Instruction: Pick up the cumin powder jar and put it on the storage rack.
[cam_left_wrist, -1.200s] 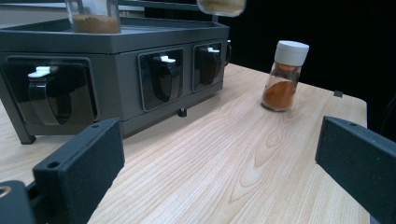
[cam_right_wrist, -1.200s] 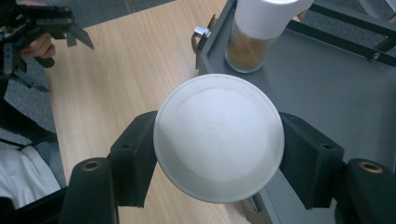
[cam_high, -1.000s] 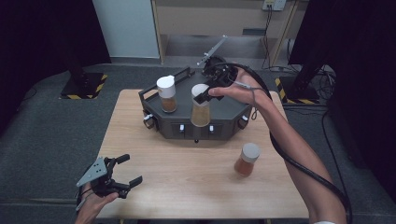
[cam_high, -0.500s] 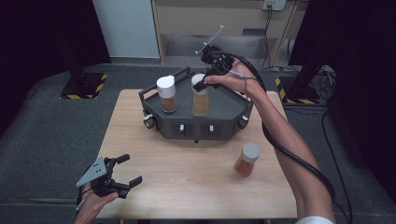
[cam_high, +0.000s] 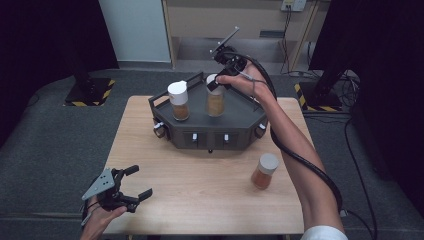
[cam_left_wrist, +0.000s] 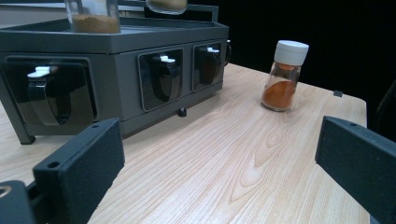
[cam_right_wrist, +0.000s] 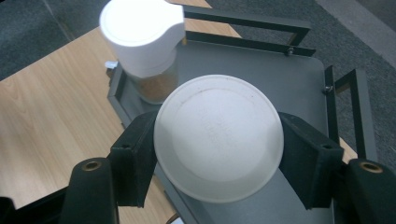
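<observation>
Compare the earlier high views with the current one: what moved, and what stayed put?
The right gripper, fingers shut on the white-capped glass spice jar, carried it farther back over the dark grey rack, beside the second white-capped jar. The left gripper and the jar on the wooden table stayed put.

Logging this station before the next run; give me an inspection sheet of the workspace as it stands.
Surface: wooden table, bare around the rack.
Job's things: held jar over the grey rack; second jar upright on the rack; third jar upright on the table.
Clutter: nothing seen.
Grippers: right gripper shut on the held jar's white lid; left gripper open near the table's front corner, holding nothing.
Cables: black cable trailing along the right forearm.
Surroundings: dark floor, hazard-striped bases, pale cabinet behind.
</observation>
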